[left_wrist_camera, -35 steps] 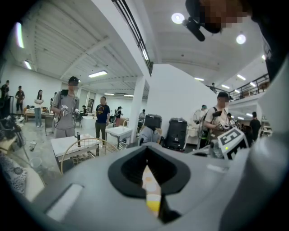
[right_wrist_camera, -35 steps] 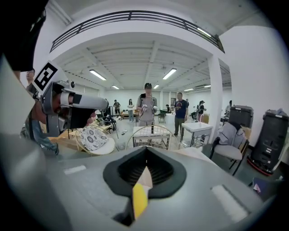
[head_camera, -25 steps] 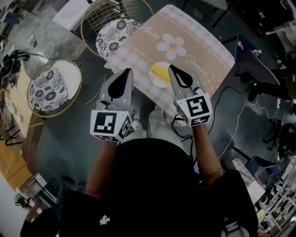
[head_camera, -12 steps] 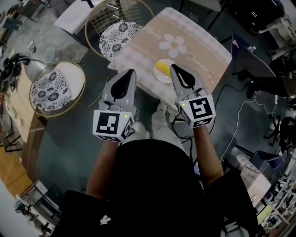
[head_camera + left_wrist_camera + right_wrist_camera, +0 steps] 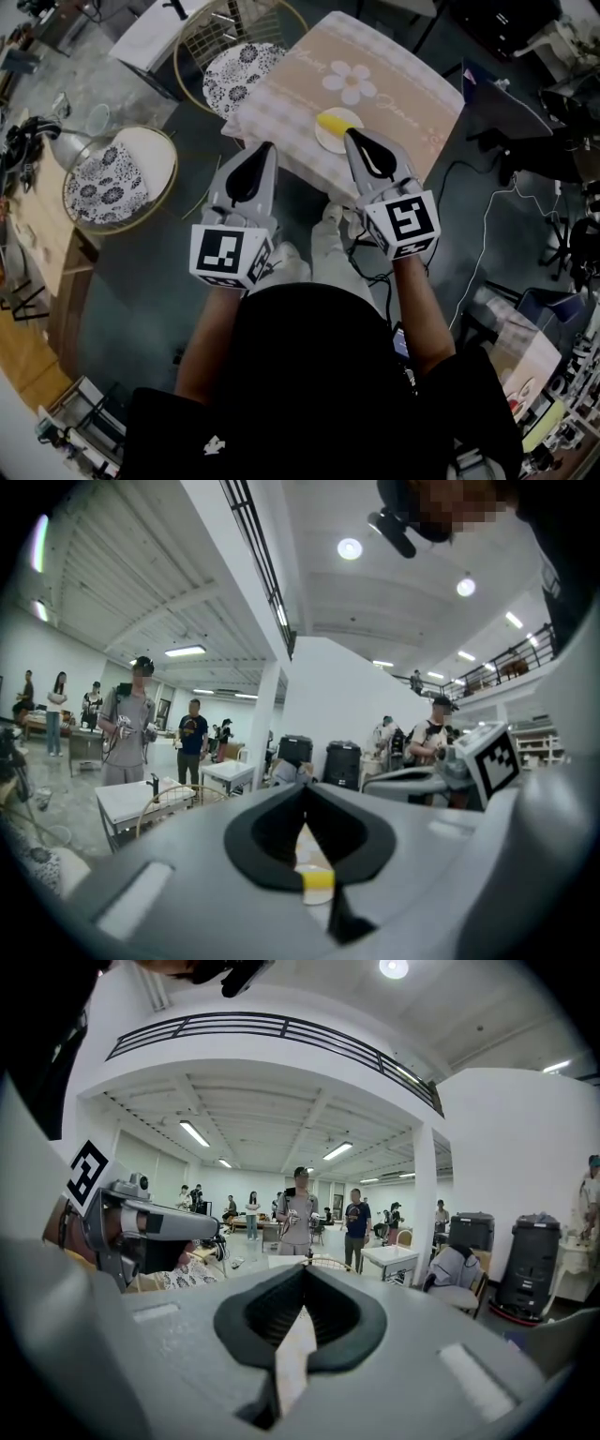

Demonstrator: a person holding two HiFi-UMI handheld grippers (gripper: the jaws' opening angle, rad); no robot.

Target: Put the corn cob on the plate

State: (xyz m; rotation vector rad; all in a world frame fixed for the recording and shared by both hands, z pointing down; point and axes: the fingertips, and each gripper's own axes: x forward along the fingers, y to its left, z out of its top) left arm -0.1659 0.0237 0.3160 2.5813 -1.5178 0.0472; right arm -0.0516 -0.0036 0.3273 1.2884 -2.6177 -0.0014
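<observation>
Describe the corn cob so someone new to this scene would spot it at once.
Find the square table with the beige cloth, printed with a white daisy. By its near edge sits a small pale plate, and the corn cob lies on it: the only yellow object, unlike the flat daisy print.

Table [image 5: 403,84] is bare on the far and right side of the plate [image 5: 330,141], so I've got easy room there. The left edge is tight, with two round chairs [image 5: 234,70] crowding it. Cables [image 5: 459,164] trail across the floor on the right.
</observation>
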